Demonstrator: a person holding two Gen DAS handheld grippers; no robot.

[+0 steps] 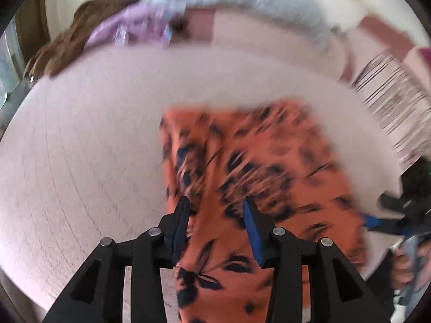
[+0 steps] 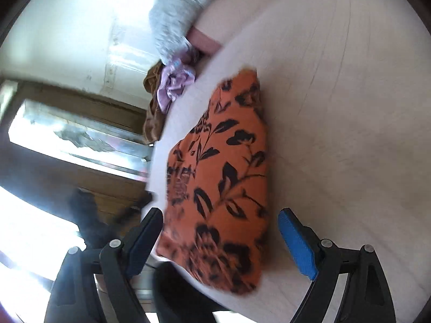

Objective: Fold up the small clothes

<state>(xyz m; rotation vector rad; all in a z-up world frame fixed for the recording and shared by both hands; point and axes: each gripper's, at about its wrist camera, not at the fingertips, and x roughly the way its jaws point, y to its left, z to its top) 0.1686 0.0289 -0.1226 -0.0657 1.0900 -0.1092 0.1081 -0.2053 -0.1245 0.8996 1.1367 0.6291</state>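
The left gripper (image 1: 216,210) is hanging above the orange floral garment (image 1: 250,177), its jaws partly spread with cloth showing between them; the view is smeared, but the pads seem to be clear of the fabric rather than pinching it. The right gripper (image 2: 221,231) is standing with jaws spread wide and empty, the orange floral garment (image 2: 221,172) lying just ahead of them, already doubled into a compact pad near the edge of the pale work surface (image 2: 336,107).

To do this step well, each gripper should be taking a corner at the near end, pinching only the top layers, then carrying them straight forward so the edges are meeting squarely. Judging by the tidy shape, the folding is looking well along.

Ahead of the left jaws the pale work surface (image 1: 80,148) is lying bare. Beyond the garment, a lilac cloth (image 2: 175,86) and a brown cloth (image 2: 152,123) are sitting bunched at the far edge, with a grey fuzzy textile (image 2: 177,16) behind them. None is crowding the fold; only the near table edge is leaving little margin.
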